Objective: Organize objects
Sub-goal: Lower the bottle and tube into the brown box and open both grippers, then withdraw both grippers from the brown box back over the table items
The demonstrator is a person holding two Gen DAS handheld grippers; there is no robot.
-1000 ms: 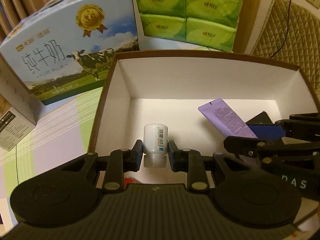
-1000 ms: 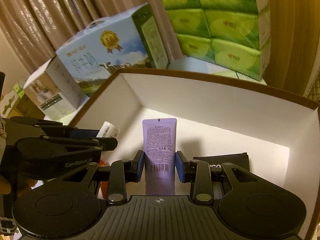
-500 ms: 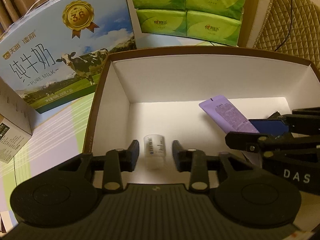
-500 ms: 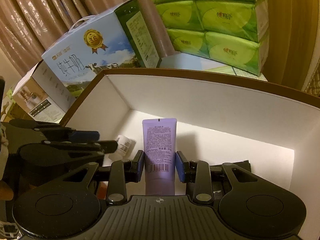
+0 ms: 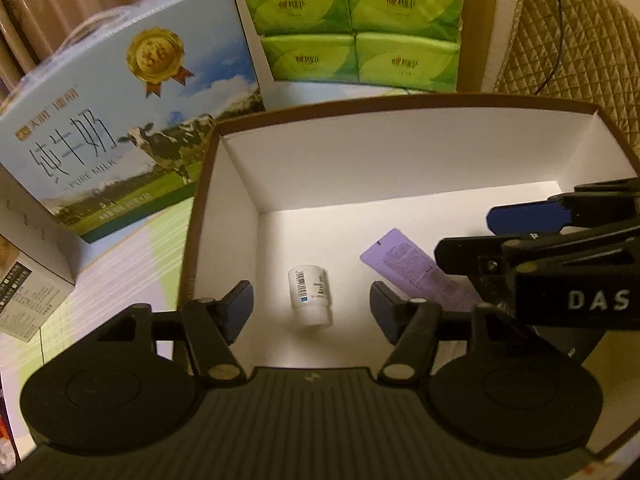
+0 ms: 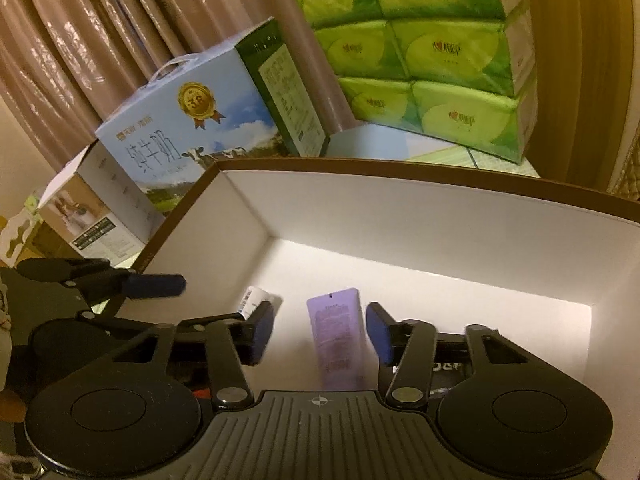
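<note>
Left wrist view: the left gripper [image 5: 311,307] hangs over the near part of the box [image 5: 404,101], its blue pads spread wide and holding nothing; the bottle [image 5: 310,295] lies on the white floor between them, touching neither, cap toward the camera; half a second ago the pads stood much closer beside it, and a second ago they clamped it. The left pad sits near the box's left wall, with bare floor on either side of the bottle; the far half of the floor is open up to the far wall. The tube [image 5: 416,270] lies at the right, slanting from far-left to near-right, its near end hidden under the right gripper [image 5: 520,236], which reaches in from the right edge. A milk carton [image 5: 120,120] stands outside the left wall; tissue packs [image 5: 356,28] are stacked beyond the far rim.

Right wrist view: the right gripper [image 6: 320,332] is parted as well, empty; the tube [image 6: 338,340] lies on the floor between the pads, clear of both, blurred; earlier the pads were pressed on its sides. The bottle [image 6: 252,304] shows just beyond the left pad, partly hidden by it. The left gripper [image 6: 156,285] juts in at the left, over the box rim [image 6: 400,168]. White floor is open to the right and far walls.
</note>
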